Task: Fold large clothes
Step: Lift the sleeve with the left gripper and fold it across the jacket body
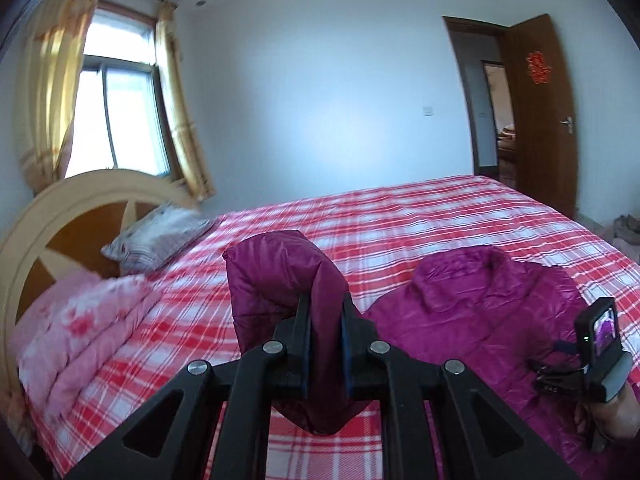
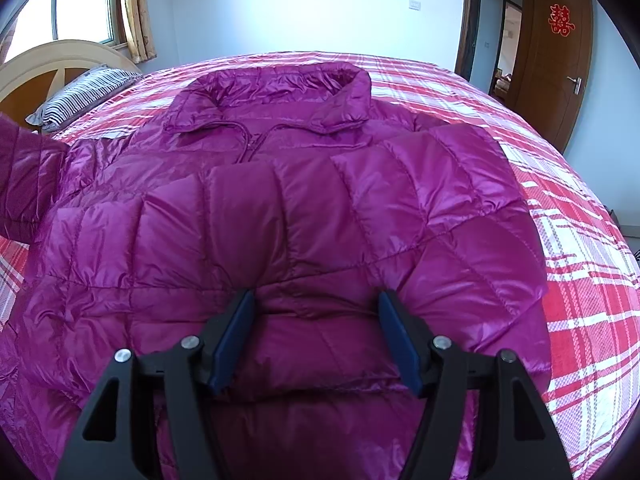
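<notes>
Left gripper (image 1: 325, 320): jaws closed on a sleeve (image 1: 280, 292) of the purple jacket (image 2: 280, 220), which is pinched between the blue pads and lifted clear of the bed (image 1: 400, 216). The cuff end stands above the fingers; a fold hangs below them.

Right gripper (image 2: 316, 336): jaws spread wide, holding nothing, low over the jacket's quilted front. It is seen at the right edge of the left wrist view.

Jacket: lies on the bed directly ahead of the right gripper, collar (image 2: 280, 92) at the far end, zip closed, the other sleeve laid across the chest.

Bed: red and white checked sheet.

Pillow (image 1: 160, 236): ahead and left of the left gripper, against the headboard (image 1: 24, 232).

Pink quilt (image 1: 80, 328): folded, to the left.

Window (image 1: 116, 108), curtains (image 1: 52, 72): beyond the headboard.

Door (image 1: 540, 112): far right, open.
</notes>
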Available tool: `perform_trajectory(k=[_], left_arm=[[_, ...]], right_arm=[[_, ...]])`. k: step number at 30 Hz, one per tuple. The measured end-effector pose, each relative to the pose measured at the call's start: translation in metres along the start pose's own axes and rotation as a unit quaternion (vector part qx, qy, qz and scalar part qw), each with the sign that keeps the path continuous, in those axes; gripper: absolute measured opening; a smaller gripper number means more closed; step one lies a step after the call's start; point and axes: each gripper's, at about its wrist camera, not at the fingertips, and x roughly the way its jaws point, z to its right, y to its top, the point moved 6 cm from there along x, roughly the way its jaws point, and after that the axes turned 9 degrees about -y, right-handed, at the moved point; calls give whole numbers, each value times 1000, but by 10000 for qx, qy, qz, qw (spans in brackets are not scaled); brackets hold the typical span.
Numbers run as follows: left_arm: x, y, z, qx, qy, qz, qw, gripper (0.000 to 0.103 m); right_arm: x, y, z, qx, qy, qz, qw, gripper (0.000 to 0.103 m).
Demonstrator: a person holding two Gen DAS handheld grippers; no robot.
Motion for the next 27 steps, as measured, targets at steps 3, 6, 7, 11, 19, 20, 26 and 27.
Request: perform_trajectory(k=[3, 6, 7, 11, 19, 20, 26, 27], left_arm=[[1, 10, 27, 310, -85, 72, 9995, 12], [5, 16, 49, 462, -212, 76, 9987, 12], [6, 17, 55, 483, -260, 63, 9985, 12], [17, 17, 82, 581, -479, -3, 9972, 12], [54, -3, 149, 722, -1149, -367, 9901, 12], [60, -8, 159, 732, -1277, -442, 9881, 12], [92, -34, 202, 785, -1576, -780, 9813, 12], [96, -38, 206, 787, -1606, -822, 9804, 12]], right_arm=[[0, 0, 1, 16, 27, 2, 10000, 69], [0, 0, 1, 28, 48, 4, 10000, 69], [0, 0, 1, 30, 53, 5, 10000, 69], [0, 0, 1, 50, 90, 10, 9999, 70], [-1, 0, 2, 119, 205, 34, 9997, 72], [-2, 0, 2, 130, 220, 39, 9997, 73], [-3, 0, 3, 222, 380, 50, 9990, 77], [-3, 0, 3, 225, 391, 49, 9990, 78]])
